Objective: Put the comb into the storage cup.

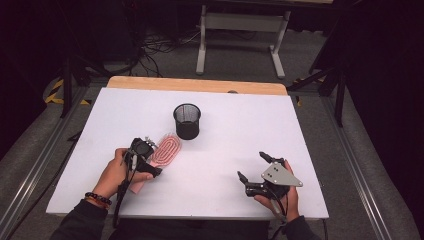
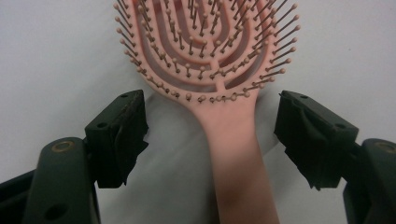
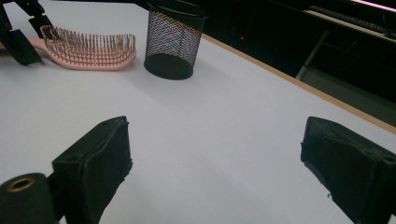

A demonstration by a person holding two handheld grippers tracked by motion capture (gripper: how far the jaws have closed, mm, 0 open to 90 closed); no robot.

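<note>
1. On the white table (image 1: 225, 145), from the high view, a pink brush (image 1: 165, 150) lies flat at left of centre, its head toward a black mesh cup (image 1: 187, 121) that stands upright just beyond it. The left claw (image 1: 145, 150), held in the left hand (image 1: 116, 172), sits over the brush handle. The right claw (image 1: 252, 167), held in the right hand (image 1: 280, 195) and topped by a grey plate, rests on the table at the near right, well apart from the brush and the cup, its jaws spread wide.

2. Along the left gripper view, the left claw (image 2: 210, 126) stands wide, one black jaw on each side of the brush (image 2: 219, 93) handle just below the head. Neither jaw touches the handle; white table shows in the gaps. The bristles point up toward the camera.

3. Along the right gripper view, the right claw (image 3: 215, 158) is wide with nothing between its jaws but bare table (image 3: 224, 121). Farther off, the cup (image 3: 173, 39) stands upright and looks empty, with the brush (image 3: 88, 53) just beside it, bristles up. The left claw (image 3: 25, 37) shows at the brush handle at the top left corner. A wooden strip runs along the table's far edge.
</note>
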